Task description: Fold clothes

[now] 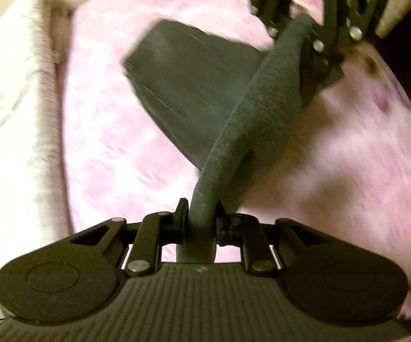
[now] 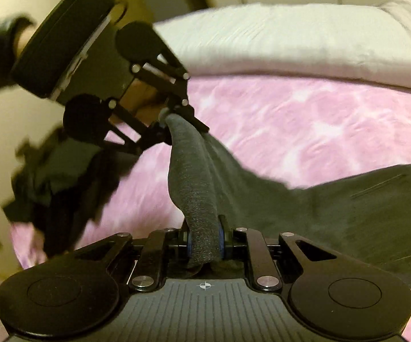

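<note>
Pink patterned bedspread [image 1: 137, 131] under a white duvet [image 2: 291, 42] at the far edge, cream wall behind. Dark grey garment [image 1: 194, 85] hanging above it, waistband pinched between left gripper [image 1: 201, 216] and right gripper [image 2: 205, 236]. Dark clothes pile [image 2: 54, 182] left.

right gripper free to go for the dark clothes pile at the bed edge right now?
Probably not. The right gripper is shut on the grey garment's waistband, stretched to the left gripper, also clamped. The dark pile lies unobstructed on the pink bedspread, but it must release first.
</note>
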Demonstrator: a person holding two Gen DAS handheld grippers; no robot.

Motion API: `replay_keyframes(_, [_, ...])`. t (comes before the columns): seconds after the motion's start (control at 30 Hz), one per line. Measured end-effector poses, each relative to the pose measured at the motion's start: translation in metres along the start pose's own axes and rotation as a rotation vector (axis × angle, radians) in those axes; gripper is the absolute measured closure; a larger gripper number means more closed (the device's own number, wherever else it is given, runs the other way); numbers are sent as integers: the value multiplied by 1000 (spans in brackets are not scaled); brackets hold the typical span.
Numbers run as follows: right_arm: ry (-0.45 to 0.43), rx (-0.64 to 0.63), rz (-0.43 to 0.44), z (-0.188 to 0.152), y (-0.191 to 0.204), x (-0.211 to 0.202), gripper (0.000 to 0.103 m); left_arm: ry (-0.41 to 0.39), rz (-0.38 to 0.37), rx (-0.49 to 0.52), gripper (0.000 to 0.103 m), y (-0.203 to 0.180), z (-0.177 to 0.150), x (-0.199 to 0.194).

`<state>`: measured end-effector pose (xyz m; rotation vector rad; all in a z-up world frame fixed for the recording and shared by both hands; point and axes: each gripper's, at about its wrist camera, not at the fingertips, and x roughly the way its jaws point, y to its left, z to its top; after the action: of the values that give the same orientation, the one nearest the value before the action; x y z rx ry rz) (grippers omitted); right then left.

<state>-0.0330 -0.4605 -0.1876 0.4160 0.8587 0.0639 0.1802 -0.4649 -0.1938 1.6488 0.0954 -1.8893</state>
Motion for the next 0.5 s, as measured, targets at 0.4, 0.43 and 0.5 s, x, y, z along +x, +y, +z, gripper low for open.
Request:
replay_keyframes(0.4, [-147,366,26,30,-253,2,88,-27,33,-161,82,105,147,157])
replay_keyframes(0.43, [-143,396,23,26,-274,9,88,-20,34,-186,81,109,153,175])
replay_keyframes(0.5, [-129,461,29,15,-314,27,88,-5,40,-241,74,116,164,210])
